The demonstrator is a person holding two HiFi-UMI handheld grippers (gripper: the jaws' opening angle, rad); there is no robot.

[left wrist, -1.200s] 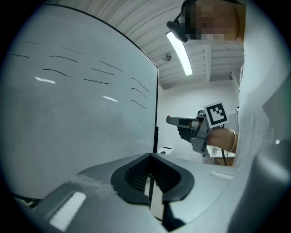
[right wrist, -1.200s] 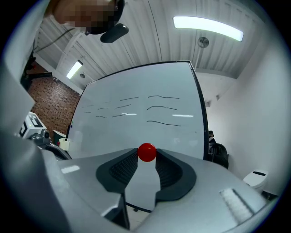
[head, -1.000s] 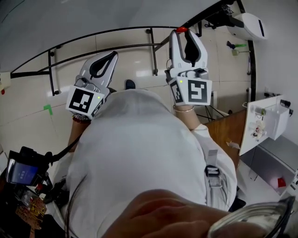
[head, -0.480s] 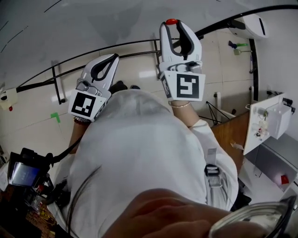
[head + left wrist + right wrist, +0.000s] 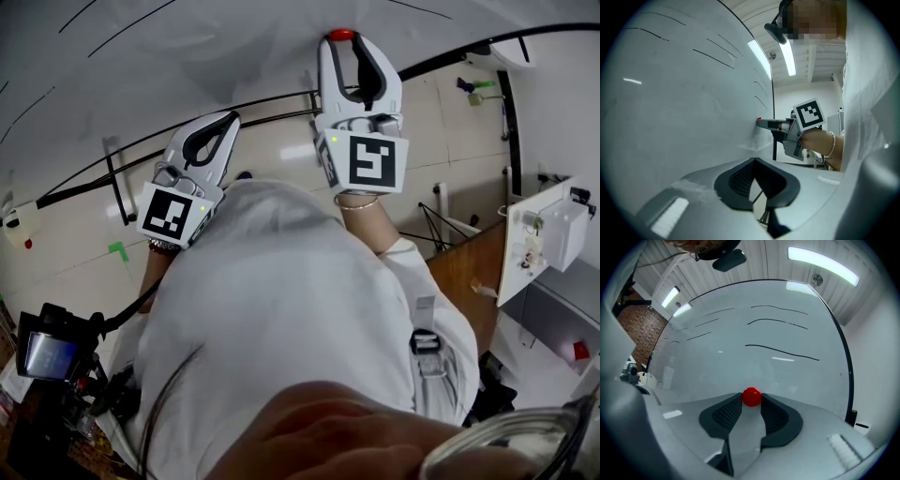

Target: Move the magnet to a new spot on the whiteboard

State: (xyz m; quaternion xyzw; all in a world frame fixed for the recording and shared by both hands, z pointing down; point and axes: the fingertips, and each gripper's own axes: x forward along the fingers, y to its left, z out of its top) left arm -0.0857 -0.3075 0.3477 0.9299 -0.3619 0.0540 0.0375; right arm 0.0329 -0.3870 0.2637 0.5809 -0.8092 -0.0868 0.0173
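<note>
Nearest, the left gripper (image 5: 753, 160) is held with its jaws brought together on nothing, so little trouble is expected from it unless it is swung against the board. The right gripper (image 5: 751, 405) is clamped on the red magnet (image 5: 751, 396), which is pinched only at the very jaw tips (a round, smooth button by the look of it), so it could be squeezed out sideways if the grip is tightened or knocked. Beyond it lies the whiteboard (image 5: 797, 376); whether the magnet is touching the surface or just short of it cannot be settled from these views. If it is let go before it is seated, it would be dropped; if dragged, the black pen lines (image 5: 782, 351) farther up could be smeared.
</note>
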